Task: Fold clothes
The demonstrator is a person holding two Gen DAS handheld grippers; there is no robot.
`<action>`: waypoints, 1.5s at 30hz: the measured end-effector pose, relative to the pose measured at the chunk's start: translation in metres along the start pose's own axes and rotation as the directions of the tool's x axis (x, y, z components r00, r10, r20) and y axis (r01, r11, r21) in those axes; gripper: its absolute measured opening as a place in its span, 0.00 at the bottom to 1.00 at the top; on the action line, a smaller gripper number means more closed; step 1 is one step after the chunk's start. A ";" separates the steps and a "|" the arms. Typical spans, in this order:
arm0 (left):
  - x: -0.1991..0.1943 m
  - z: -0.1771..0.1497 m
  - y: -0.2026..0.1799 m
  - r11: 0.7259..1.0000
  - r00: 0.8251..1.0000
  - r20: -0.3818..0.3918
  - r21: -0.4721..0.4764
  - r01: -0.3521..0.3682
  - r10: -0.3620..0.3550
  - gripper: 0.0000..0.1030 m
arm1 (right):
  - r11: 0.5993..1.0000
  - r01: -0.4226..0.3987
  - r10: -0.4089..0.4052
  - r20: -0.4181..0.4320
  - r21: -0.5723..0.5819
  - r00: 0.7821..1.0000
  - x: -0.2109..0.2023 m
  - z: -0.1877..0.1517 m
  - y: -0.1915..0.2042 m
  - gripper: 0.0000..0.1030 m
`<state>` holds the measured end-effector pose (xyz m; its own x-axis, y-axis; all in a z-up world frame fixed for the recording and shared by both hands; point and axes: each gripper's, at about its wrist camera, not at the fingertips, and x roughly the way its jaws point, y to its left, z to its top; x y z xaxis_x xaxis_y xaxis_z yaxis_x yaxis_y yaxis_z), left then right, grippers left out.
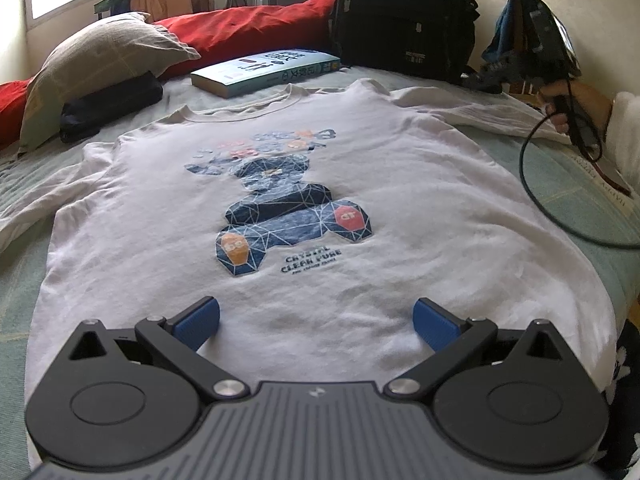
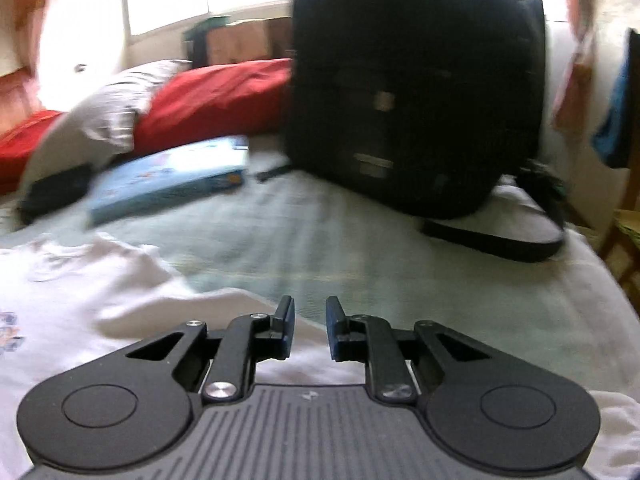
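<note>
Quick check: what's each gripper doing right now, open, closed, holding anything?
Left gripper: open wide over the white T-shirt, holding nothing.
Right gripper: fingers slightly apart, nothing between them.

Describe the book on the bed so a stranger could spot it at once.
Start at the bed with the white T-shirt spread on it. Past the shirt's collar, before the red cushion, lies the book. It is the only flat, light-blue, hard-edged thing there.

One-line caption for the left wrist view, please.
Open left tool poised over the hem of a white printed T-shirt spread flat on the bed.
</note>
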<state>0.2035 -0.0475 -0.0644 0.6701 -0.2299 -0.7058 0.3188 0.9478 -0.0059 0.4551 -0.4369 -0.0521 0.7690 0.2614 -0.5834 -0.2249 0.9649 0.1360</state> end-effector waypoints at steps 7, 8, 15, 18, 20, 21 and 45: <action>-0.001 0.000 0.004 1.000 1.000 0.000 -0.005 0.008 -0.008 0.99 | 0.985 -0.127 0.143 -0.146 0.113 0.979 0.039 0.011 0.056 0.36; 0.000 0.000 0.005 1.000 1.000 0.001 -0.008 0.011 -0.011 0.99 | 0.993 -0.090 0.102 -0.162 0.080 0.982 0.050 0.010 0.063 0.36; -0.002 -0.001 0.012 1.000 1.000 0.007 -0.020 0.019 -0.019 0.99 | 0.997 0.071 -0.068 -0.104 0.021 0.992 0.077 0.024 0.075 0.42; -0.001 -0.002 0.015 0.999 1.000 0.014 -0.030 0.026 -0.026 0.99 | 1.000 -0.011 0.013 -0.106 0.023 0.994 0.066 0.032 0.080 0.53; -0.001 -0.002 0.016 0.999 0.999 0.019 -0.034 0.030 -0.029 0.99 | 0.996 -0.056 0.050 -0.099 -0.064 0.994 0.060 0.034 0.095 0.60; -0.001 -0.002 0.016 0.999 0.999 0.021 -0.034 0.031 -0.030 0.99 | 0.992 -0.066 0.056 -0.096 -0.111 0.994 0.061 0.035 0.102 0.60; -0.005 -0.004 0.022 0.997 0.998 0.040 -0.051 0.055 -0.053 0.99 | 0.991 0.114 -0.117 -0.044 -0.065 0.992 -0.014 0.011 0.026 0.51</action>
<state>0.2042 -0.0250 -0.0641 0.6786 -0.2883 -0.6756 0.3207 0.9437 -0.0806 0.4451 -0.4150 -0.0310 0.7632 0.1450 -0.6297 -0.1738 0.9847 0.0161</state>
